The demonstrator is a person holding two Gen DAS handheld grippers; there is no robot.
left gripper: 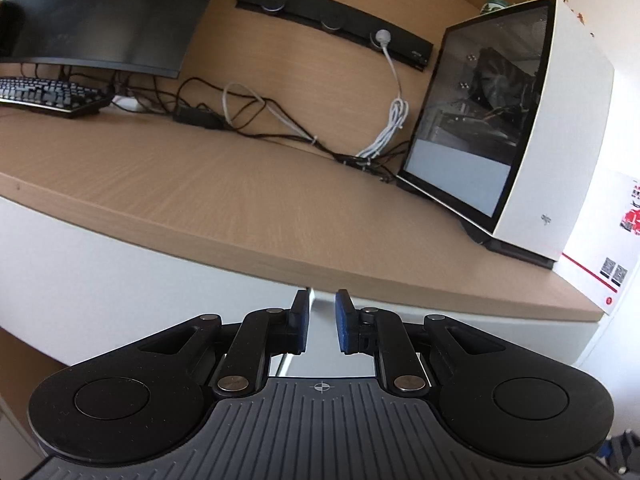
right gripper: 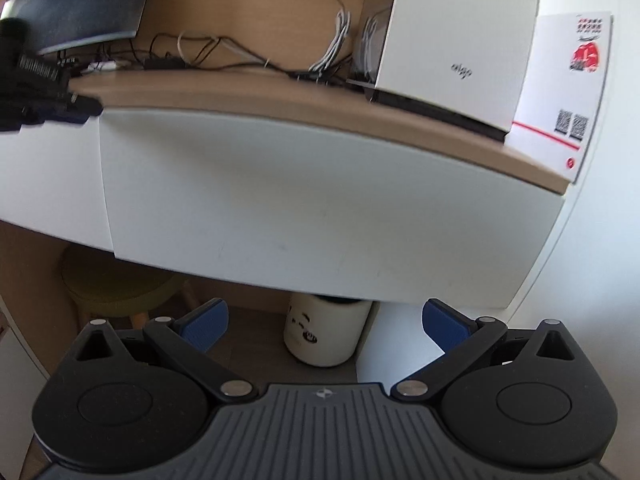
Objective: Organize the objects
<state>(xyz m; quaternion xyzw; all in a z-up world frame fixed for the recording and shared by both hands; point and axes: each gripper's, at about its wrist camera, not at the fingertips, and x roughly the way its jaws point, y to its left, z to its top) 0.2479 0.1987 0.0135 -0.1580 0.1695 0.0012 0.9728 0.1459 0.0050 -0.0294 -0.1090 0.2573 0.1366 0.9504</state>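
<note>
Left gripper is seen nearly closed and empty, just short of the desk's front edge. Right gripper is spread wide, empty, pointed under the desk; white canister stands upright straight ahead, so right is judged nearer.

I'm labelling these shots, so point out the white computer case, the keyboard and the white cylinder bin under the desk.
white computer case [left gripper: 576, 152], left wrist view, front panel.
keyboard [left gripper: 44, 96], left wrist view, key rows.
white cylinder bin [right gripper: 324, 330], right wrist view, side wall.
</note>
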